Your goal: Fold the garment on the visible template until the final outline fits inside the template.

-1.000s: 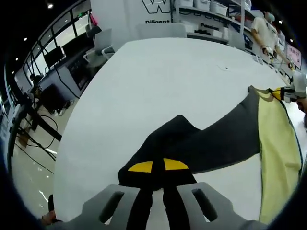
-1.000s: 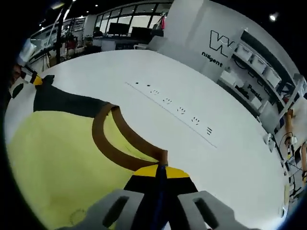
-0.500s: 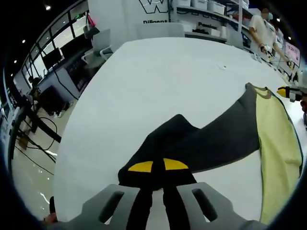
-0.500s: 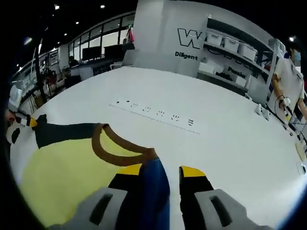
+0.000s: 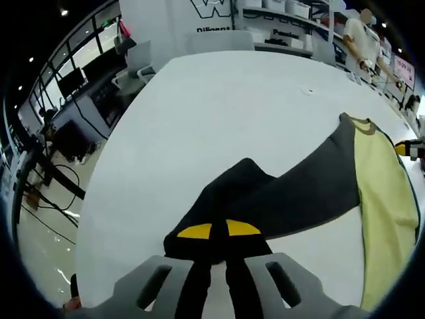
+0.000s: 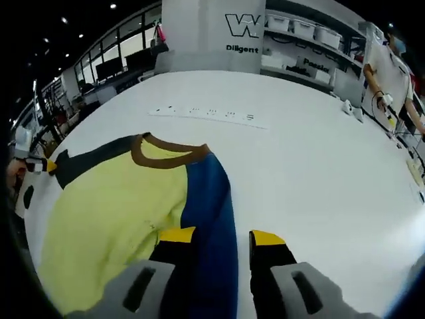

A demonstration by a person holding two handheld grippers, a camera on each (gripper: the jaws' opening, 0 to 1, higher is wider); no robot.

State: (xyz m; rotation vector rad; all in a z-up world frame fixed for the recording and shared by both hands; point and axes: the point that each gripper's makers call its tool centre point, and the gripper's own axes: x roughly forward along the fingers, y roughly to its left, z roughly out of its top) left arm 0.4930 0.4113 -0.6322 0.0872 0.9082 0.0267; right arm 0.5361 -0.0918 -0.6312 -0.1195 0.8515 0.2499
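Note:
A yellow shirt [image 6: 109, 206] with a brown collar [image 6: 169, 147] lies flat on the white table [image 6: 312, 166]. Its blue sleeve [image 6: 209, 212] runs down between the jaws of my right gripper [image 6: 220, 236], which stands open above it. The dark grey sleeve [image 5: 299, 196] stretches left from the yellow body [image 5: 385, 193] into my left gripper [image 5: 219, 230], which is shut on the sleeve's end. The left gripper [image 6: 46, 166] also appears at the far left of the right gripper view, and the right gripper [image 5: 405, 149] at the right edge of the left gripper view.
A thin printed line of marks [image 6: 206, 114] crosses the table beyond the collar. Small white items [image 6: 348, 109] sit near the table's far right edge. Shelves with bins [image 6: 299, 30] and a person [image 5: 358, 36] stand behind; desks and chairs [image 5: 136, 66] lie beyond the left edge.
My right gripper has opened and let go of the blue sleeve, which now lies flat on the table. The right gripper has drawn back. The left gripper has kept its hold and place.

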